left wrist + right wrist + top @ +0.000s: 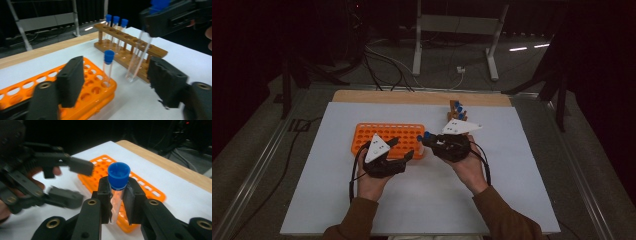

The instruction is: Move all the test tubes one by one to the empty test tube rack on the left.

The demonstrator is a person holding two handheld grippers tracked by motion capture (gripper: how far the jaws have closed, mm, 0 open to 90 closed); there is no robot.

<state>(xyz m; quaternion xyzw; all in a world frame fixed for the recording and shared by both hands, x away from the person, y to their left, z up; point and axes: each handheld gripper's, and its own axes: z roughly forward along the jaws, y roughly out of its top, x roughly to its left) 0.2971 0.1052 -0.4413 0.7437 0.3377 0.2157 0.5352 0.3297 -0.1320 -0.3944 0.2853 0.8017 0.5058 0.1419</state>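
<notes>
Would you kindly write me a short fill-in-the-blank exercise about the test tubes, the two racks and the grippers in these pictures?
1. The right gripper is shut on a clear test tube with a ____ cap.
2. One capped tube stands in a corner hole of the ____ plastic rack.
3. The wooden rack holds ____ capped tubes at its far end.
4. The left gripper has ____ between its jaws.

Missing words: blue; orange; three; nothing

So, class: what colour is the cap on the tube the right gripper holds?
Blue cap; clearest in the right gripper view.
</notes>
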